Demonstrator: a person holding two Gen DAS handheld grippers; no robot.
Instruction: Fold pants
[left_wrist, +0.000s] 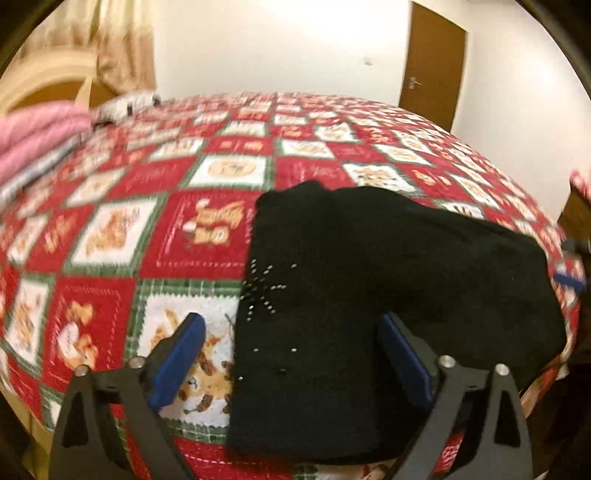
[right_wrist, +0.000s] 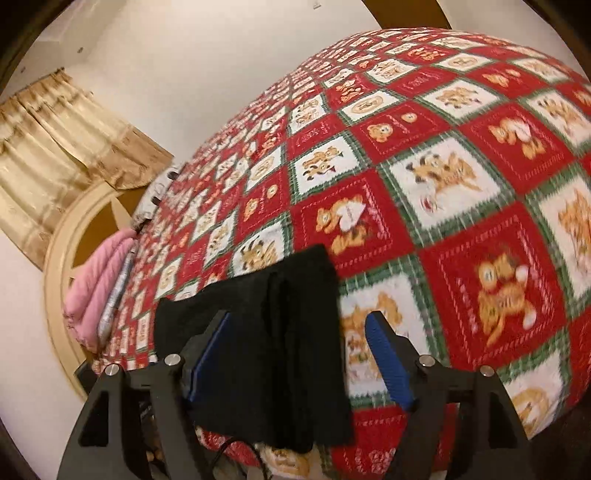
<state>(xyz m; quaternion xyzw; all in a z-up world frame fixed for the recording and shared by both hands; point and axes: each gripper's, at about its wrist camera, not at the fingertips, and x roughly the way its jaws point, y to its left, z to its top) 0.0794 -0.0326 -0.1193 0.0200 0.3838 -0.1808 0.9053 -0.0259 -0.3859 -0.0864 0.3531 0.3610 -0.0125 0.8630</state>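
Lying below gripper (left_wrist: 291, 350): folded pants (left_wrist: 388, 280)

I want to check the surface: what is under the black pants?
The black pants lie folded on the red patterned bedspread, near its edge. The squares directly beneath are covered, so anything hidden there cannot be seen.

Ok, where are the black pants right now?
The black pants lie folded on the red patchwork quilt near its front edge, beneath both open grippers.

Warm, dim indoor light; glare on the wall (left_wrist: 295, 37); motion blur throughout; strong fisheye bending, dark vignetted corners.
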